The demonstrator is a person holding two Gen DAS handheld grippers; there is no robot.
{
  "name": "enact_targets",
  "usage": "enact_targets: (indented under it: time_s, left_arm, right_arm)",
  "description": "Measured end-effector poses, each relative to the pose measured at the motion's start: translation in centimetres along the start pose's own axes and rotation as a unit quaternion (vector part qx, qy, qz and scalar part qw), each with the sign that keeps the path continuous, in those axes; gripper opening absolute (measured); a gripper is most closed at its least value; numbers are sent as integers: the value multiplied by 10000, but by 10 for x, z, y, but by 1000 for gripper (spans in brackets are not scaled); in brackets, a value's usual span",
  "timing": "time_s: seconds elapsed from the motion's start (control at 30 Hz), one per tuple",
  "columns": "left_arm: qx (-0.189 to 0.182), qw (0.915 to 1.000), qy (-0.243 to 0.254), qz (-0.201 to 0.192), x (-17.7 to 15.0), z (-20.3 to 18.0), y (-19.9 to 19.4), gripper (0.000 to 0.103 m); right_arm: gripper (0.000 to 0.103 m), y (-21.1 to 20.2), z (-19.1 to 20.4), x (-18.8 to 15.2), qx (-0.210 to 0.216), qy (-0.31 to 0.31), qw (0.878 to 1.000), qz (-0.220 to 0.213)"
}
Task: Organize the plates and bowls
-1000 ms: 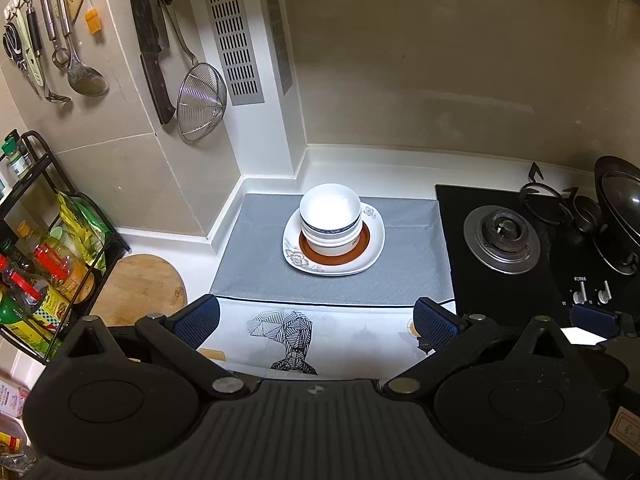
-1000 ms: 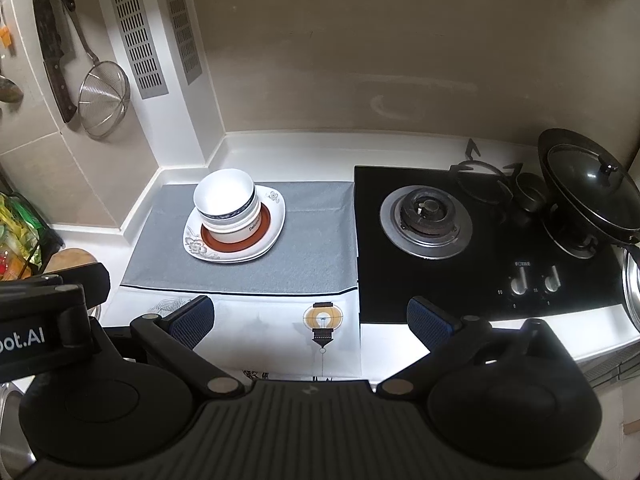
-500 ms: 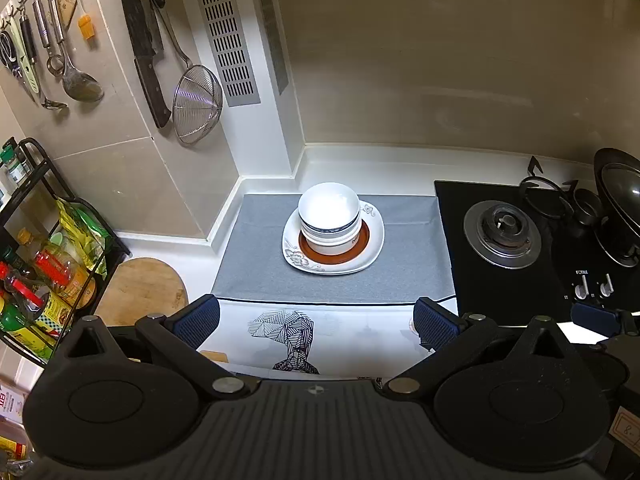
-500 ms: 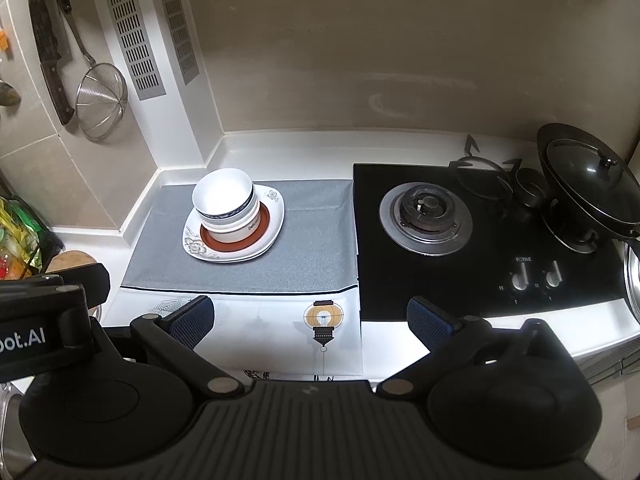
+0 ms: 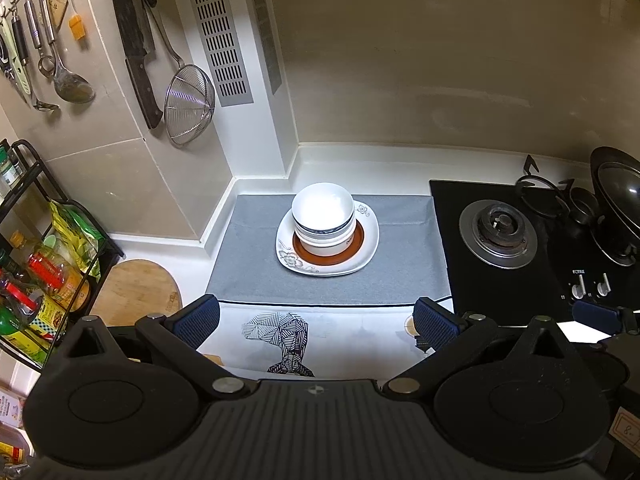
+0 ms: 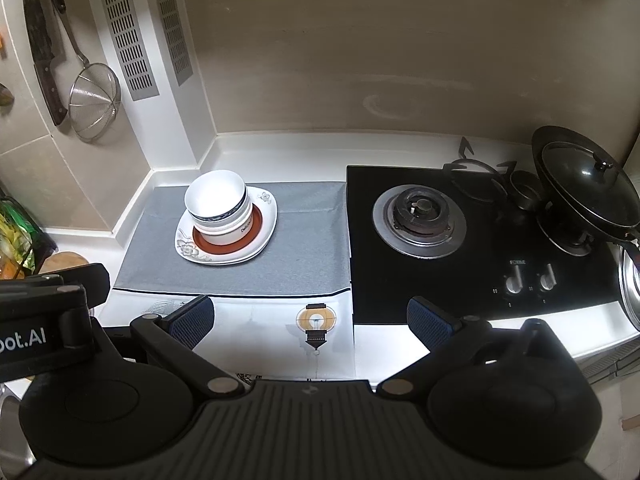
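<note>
Since 1 second ago we have drawn both claws slightly back; the stack itself is unmoved. Left claw (image 5: 316,322) and right claw (image 6: 310,320) gape wide, empty. Bowls (image 5: 323,216) sit nested on plates (image 5: 370,240), on the bench's grey mat (image 5: 400,276): organizing looks finished.

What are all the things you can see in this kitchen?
bowls: stacked, exact count unclear, white with blue bands, on the plates
plates: stacked, white flowered under a brown-rimmed one, on the mat
mat: one, grey, on the counter
stove: one, black, right of the mat
lidded pan: one, black, on the far right burner
strainer: one, metal, hanging on the wall
cleaver: one, dark, hanging beside the strainer
cutting board: one, wooden, left counter
rack of bottles: one, black, far left
left hand-held gripper: open, empty
right hand-held gripper: open, empty
</note>
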State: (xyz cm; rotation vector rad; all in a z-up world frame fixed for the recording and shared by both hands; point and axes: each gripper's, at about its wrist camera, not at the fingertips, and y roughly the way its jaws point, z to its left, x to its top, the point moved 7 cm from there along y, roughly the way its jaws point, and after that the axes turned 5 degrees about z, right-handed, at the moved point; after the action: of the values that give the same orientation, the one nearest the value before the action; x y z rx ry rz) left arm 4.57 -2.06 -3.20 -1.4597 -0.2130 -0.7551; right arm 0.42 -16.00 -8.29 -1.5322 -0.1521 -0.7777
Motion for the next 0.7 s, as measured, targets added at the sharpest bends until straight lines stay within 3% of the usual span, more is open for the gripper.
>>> enact_targets:
  time_s: [0.7]
  left_arm:
    - [-105,9999,95,53,8,-3,12,103]
  right_arm:
    - [103,8,2,10,84,-162,9997,142]
